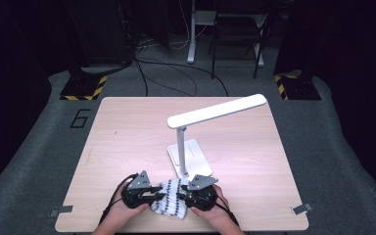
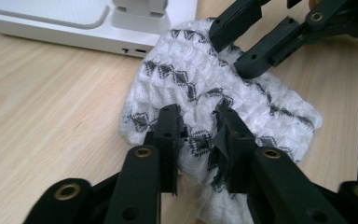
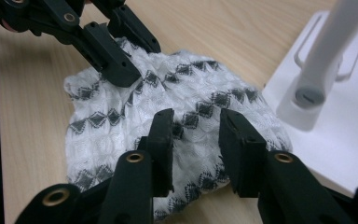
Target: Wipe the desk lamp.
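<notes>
At the high view's bottom centre, my left tool [image 2: 196,122] pinches a fold of the white knitted cloth with grey diamonds [image 1: 170,197] on the light wooden tabletop [image 1: 127,132]; my right tool [image 3: 196,126] straddles it, jaws parted.

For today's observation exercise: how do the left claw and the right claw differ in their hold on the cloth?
The left claw has pinched a fold of the cloth between its jaws; the right claw has its jaws farther apart, resting over the cloth without clearly squeezing it. The left works the cloth's far side from the lamp; the right sits beside the lamp's base. Both are black and meet the same cloth.
</notes>
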`<state>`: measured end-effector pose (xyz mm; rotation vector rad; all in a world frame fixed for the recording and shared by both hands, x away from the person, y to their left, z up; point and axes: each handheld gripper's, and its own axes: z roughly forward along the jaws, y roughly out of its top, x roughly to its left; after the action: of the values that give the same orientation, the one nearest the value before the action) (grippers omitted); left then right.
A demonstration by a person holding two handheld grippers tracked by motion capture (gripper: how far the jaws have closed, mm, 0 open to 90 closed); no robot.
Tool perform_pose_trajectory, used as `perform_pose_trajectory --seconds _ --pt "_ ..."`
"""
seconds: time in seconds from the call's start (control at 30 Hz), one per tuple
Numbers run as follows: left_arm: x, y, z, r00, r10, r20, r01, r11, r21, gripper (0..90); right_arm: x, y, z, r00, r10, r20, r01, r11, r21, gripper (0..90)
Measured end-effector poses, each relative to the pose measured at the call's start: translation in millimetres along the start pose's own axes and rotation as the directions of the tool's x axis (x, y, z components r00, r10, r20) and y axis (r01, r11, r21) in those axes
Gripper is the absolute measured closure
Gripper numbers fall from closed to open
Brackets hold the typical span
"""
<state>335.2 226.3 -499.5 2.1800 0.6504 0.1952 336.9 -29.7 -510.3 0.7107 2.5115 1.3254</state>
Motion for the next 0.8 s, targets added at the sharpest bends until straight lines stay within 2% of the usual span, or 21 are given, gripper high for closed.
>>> perform_pose_trajectory --seconds 0.07,0.13,0.17,0.2,0.27,0.3,0.33,0.43,0.53,0.63,0.67,0.7,0.77,0.8 --pt "3.7 -2.3 -8.9 0.9989 -0.014 -0.045 0.014 0.9999 -0.006 75.5 1.8 4.0 -1.3 1.0 0.003 -0.009 -0.003 0.999 -0.042 61.2" --pt "8.3 -6.1 -17.7 0.9954 -0.049 -0.082 0.048 0.9986 -0.02 76.1 0.8 7.5 -3.4 0.9999 -0.006 -0.009 0.005 0.997 -0.082 59.5" --pt "12.4 -8.7 -23.4 0.9923 -0.064 -0.107 0.061 0.9978 -0.027 76.2 0.8 8.5 -4.2 1.0 0.005 -0.004 -0.005 0.996 -0.093 59.1" --pt "17.4 -11.9 -31.2 0.9891 -0.093 -0.114 0.09 0.9955 -0.029 76.2 -0.6 9.5 -5.3 1.0 0.004 -0.002 -0.004 0.994 -0.107 58.7" --pt "24.3 -17.8 -42.4 0.9822 -0.125 -0.14 0.12 0.9918 -0.045 76.1 -4.9 11.1 -7.2 0.9999 0.016 0.001 -0.016 0.991 -0.13 58.7" --pt "26.9 -20.9 -46.5 0.9779 -0.151 -0.145 0.143 0.9879 -0.06 75.0 -7.7 11.8 -8.3 0.9994 0.033 -0.001 -0.033 0.99 -0.14 58.5" --pt "28.8 -23.9 -50.5 0.9757 -0.172 -0.135 0.163 0.9836 -0.077 71.0 -10.0 12.0 -9.1 0.9989 0.047 -0.001 -0.047 0.988 -0.15 58.5" --pt "29.3 -27.4 -57.9 0.9739 -0.178 -0.14 0.162 0.9795 -0.12 54.1 -16.2 12.9 -10.8 0.996 0.088 -0.014 -0.089 0.981 -0.17 58.5" --pt "27.0 -25.1 -60.4 0.9767 -0.158 -0.145 0.135 0.9785 -0.156 44.4 -19.5 13.5 -11.8 0.9929 0.117 -0.022 -0.119 0.976 -0.185 58.4" --pt "26.3 -19.8 -55.5 0.9813 -0.122 -0.148 0.097 0.9812 -0.167 38.4 -20.4 13.5 -11.3 0.993 0.116 -0.024 -0.118 0.975 -0.188 57.8" --pt "27.7 -17.3 -53.0 0.9837 -0.106 -0.145 0.083 0.984 -0.158 35.8 -19.9 13.5 -11.1 0.9931 0.115 -0.024 -0.117 0.975 -0.188 57.6" --pt "31.1 -11.9 -45.2 0.9884 -0.092 -0.121 0.074 0.9864 -0.146 33.0 -19.4 13.5 -11.0 0.993 0.116 -0.022 -0.118 0.976 -0.185 57.2" --pt "32.8 -9.9 -42.1 0.9902 -0.085 -0.111 0.069 0.9878 -0.139 26.5 -17.5 12.9 -12.5 0.993 0.117 -0.018 -0.118 0.977 -0.177 56.6" --pt "36.7 -6.6 -31.6 0.9927 -0.079 -0.091 0.068 0.9904 -0.12 24.8 -17.5 12.2 -13.0 0.9939 0.109 -0.015 -0.11 0.977 -0.183 56.5"
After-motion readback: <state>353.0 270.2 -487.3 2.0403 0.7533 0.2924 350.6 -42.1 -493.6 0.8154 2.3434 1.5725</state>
